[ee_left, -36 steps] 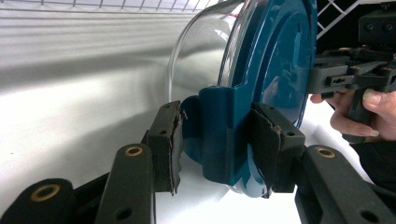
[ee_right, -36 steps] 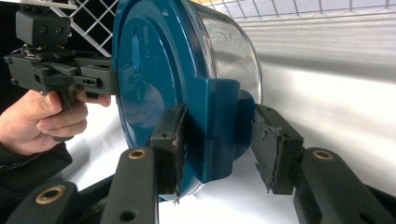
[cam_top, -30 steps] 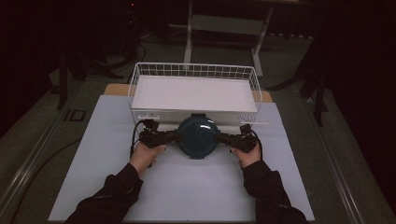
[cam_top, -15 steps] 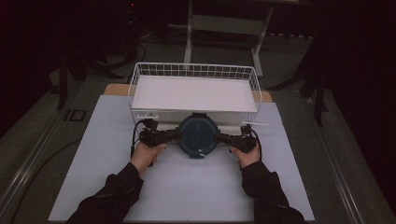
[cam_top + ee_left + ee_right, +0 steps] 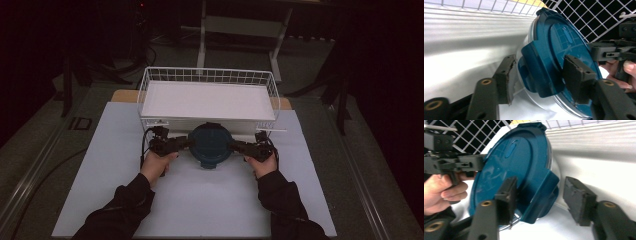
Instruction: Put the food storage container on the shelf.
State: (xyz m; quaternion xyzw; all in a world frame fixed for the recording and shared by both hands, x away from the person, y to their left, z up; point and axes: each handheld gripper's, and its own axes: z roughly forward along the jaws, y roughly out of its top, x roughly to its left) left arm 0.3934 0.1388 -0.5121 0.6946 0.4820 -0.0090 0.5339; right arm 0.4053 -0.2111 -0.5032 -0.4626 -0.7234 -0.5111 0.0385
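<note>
A round clear container with a teal lid (image 5: 210, 145) sits on the white table just in front of the wire basket (image 5: 207, 75). My left gripper (image 5: 184, 144) reaches its left side and my right gripper (image 5: 235, 146) its right side. In the left gripper view, the left gripper (image 5: 540, 77) is open, its jaws straddling a teal latch tab (image 5: 536, 67) with a gap on the left. In the right gripper view, the right gripper (image 5: 542, 195) is likewise open around the opposite latch tab (image 5: 541, 190), with a gap on the right.
The white wire basket has a white liner (image 5: 207, 100) and stands close behind the container. A white mat (image 5: 210, 200) covers the table toward the person. Dark floor and stand legs (image 5: 202, 40) lie beyond the table.
Almost nothing has changed: both grippers stay at the lid's two tabs, and hands and container have edged very slightly toward the basket.
</note>
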